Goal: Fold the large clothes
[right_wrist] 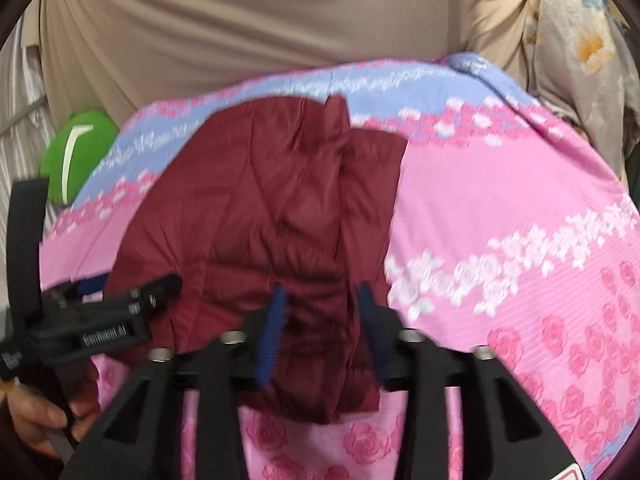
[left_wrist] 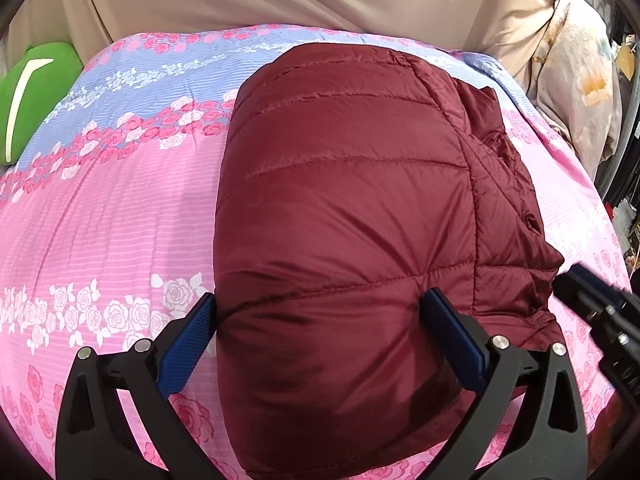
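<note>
Fingers (left_wrist: 452, 328) of both hands straddle folded jacket (left_wrist: 340, 200).

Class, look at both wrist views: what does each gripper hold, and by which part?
Neither clearly grips. The left gripper and right gripper stand open astride the near edge of the folded maroon jacket.

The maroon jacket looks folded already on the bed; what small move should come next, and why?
Probably draw both claws back off the maroon puffer jacket. It lies as a compact bundle on the floral bedspread. The left claw stands wide around its near edge, and the right claw is parted with fabric between its pads, apparently not pinched.
</note>
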Motion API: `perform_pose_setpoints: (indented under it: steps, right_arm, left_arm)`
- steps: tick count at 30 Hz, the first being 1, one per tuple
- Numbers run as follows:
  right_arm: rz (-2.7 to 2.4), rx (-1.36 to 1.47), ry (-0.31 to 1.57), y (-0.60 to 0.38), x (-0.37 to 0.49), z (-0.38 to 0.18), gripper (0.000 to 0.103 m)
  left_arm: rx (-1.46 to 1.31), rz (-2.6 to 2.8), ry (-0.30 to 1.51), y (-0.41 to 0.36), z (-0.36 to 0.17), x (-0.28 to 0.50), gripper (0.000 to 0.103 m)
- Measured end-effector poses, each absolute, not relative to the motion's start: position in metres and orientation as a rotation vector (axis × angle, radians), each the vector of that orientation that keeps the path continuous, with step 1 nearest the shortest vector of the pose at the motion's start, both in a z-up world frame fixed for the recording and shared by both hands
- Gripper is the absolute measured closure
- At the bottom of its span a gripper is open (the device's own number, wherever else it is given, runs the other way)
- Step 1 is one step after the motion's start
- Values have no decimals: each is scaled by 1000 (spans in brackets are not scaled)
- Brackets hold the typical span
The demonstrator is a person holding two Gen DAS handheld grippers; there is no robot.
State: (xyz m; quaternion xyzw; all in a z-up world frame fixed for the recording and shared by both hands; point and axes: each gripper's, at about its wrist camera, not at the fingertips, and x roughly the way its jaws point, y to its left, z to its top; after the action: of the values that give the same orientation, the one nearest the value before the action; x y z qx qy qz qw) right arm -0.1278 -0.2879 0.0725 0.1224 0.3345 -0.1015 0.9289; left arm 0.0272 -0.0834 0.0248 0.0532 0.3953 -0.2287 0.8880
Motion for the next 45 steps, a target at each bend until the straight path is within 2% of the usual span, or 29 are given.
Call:
perform_pose_setpoints:
  steps: [3, 5, 9, 10, 11, 12, 13, 16, 21, 24, 25, 26, 28, 39, 45]
  right_arm:
    - [-194, 246, 661, -287, -118, 81, 56]
    - [-186, 242, 650, -289, -107, 82, 52]
    - [-196, 268, 668, -296, -77, 72, 52]
    - [-193, 272, 684, -297, -70, 67, 59]
    - [-177, 278, 690, -297, -64, 64, 83]
    - [-162, 298, 686, -298, -61, 62, 85]
    - [-177, 303, 676, -298, -61, 64, 95]
    - [-226, 301, 656, -299, -61, 65, 96]
    - [-235, 254, 744, -293, -46, 42, 94]
    - [-226, 305, 718, -296, -61, 56, 89]
    - [-226, 316, 706, -298, -66, 60, 79]
    - [-229, 327, 692, -300, -74, 64, 60]
    - [-231, 359, 674, -308, -90, 68, 39]
    - [-109, 575, 819, -332, -92, 25, 32]
    - [-67, 603, 836, -332, -81, 16, 23]
  left_arm:
    - [114, -472, 815, -84, 29, 28, 5]
    - [118, -467, 800, -83, 34, 29, 5]
    - [111, -454, 778, -80, 42, 32, 5]
    - [110, -449, 773, -79, 44, 33, 5]
    - [110, -444, 771, -78, 46, 35, 5]
    - [109, -441, 770, -78, 47, 35, 5]
    - [107, -439, 767, -77, 49, 36, 5]
    - [107, -431, 758, -76, 52, 39, 5]
    - [110, -447, 780, -82, 49, 46, 5]
    - [105, -477, 806, -83, 48, 50, 5]
    - [93, -497, 824, -82, 48, 53, 5]
    - [83, -511, 840, -81, 47, 56, 5]
    - [66, -536, 882, -79, 42, 64, 5]
    - [-47, -610, 1028, -75, 32, 96, 5]
    - [-133, -645, 1072, -62, 24, 112, 5]
